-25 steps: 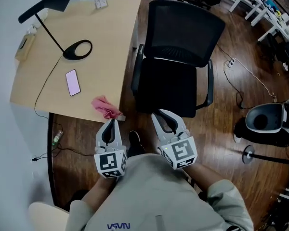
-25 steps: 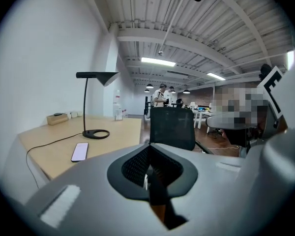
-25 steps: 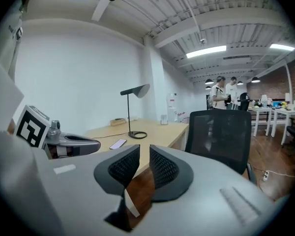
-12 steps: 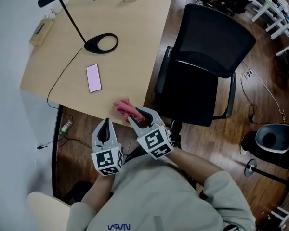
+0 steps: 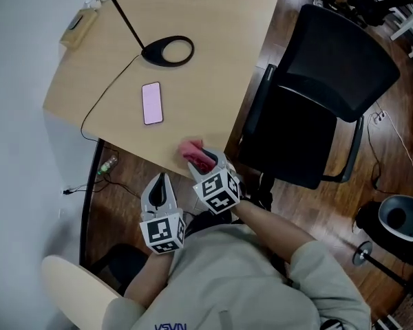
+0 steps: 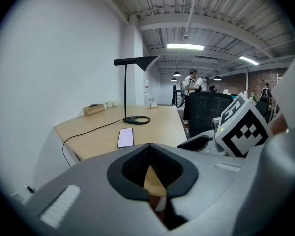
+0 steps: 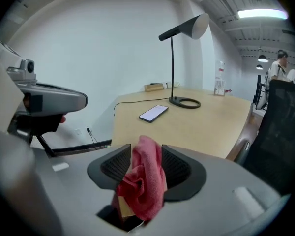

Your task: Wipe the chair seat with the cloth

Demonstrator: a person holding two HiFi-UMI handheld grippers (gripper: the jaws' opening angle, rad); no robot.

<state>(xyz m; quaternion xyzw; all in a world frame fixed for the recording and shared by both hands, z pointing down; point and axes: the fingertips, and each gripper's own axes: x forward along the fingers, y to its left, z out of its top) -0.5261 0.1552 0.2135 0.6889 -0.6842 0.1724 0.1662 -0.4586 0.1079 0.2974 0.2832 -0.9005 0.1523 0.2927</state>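
Note:
A pink cloth [image 5: 193,149] lies bunched at the near edge of the wooden desk [image 5: 206,60]. My right gripper [image 5: 210,162] is at it, jaws opening, with the cloth [image 7: 145,181] standing between the two pads and not squeezed. The black office chair [image 5: 299,136] stands right of the desk, its seat bare; its back [image 7: 285,132] shows at the right of the right gripper view. My left gripper [image 5: 159,179] hangs below the desk edge, left of the right one, its jaws [image 6: 148,154] shut and empty.
On the desk lie a phone [image 5: 151,103] and a black lamp base [image 5: 168,51] with its cable. A round-footed stand and a bin [image 5: 403,218] are on the wooden floor at the right. People stand far off in the left gripper view.
My right gripper has swung left from in front of the chair to the desk's near edge and now has the cloth between its jaws. The left gripper has barely moved.

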